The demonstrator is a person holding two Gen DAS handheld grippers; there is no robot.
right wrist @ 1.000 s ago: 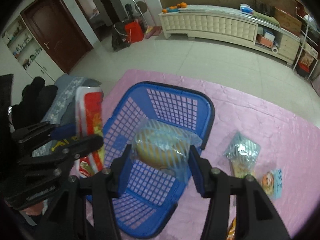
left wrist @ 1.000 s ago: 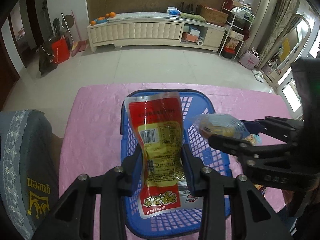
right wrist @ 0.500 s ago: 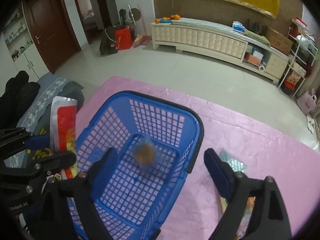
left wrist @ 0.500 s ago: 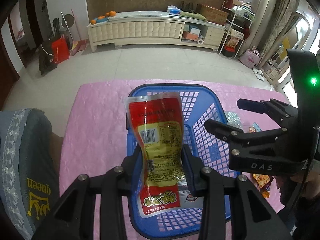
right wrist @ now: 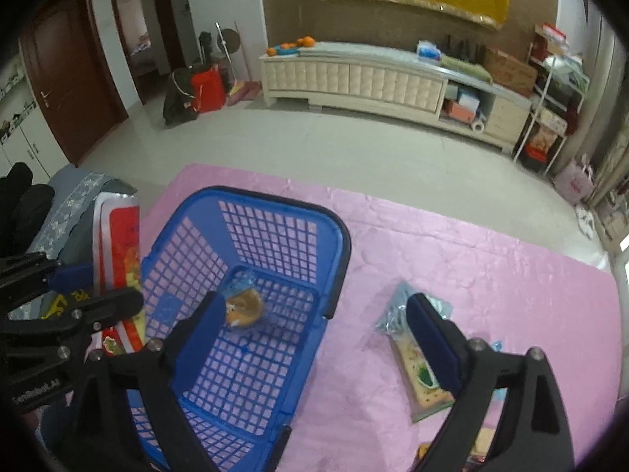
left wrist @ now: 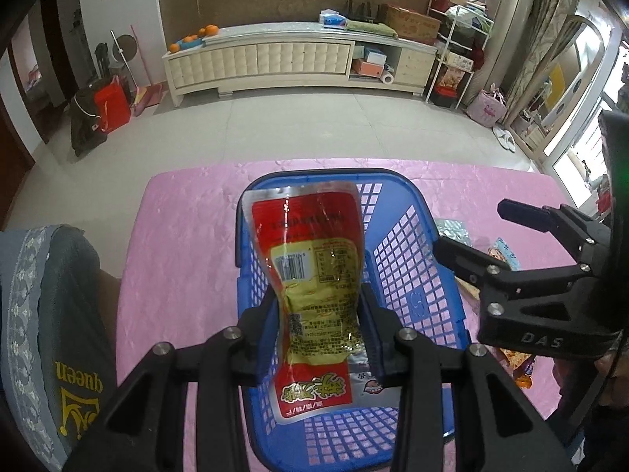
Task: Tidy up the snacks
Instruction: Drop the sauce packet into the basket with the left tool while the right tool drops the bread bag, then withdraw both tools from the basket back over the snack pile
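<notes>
Two black grippers work over a blue plastic basket (right wrist: 251, 314) with latticed walls, standing on a glossy, wrinkled pink tablecloth (right wrist: 452, 275). Nearest, the left gripper (left wrist: 320, 326) is clamped on a shiny red-and-yellow snack pouch (left wrist: 314, 287), held upright above the basket with its waist pinched in between the pads. The right gripper (right wrist: 314, 322) has just been opening; its blue-padded jaws stand wide apart with nothing between them. On the basket's mesh floor lies a round, brownish snack in a clear wrapper (right wrist: 245, 305), partly hidden behind the left finger. Just right of the basket lies a crinkly clear packet (right wrist: 416, 358), partly covered by the right finger. Further packets at the table's near edge are cut off and unreadable.
</notes>
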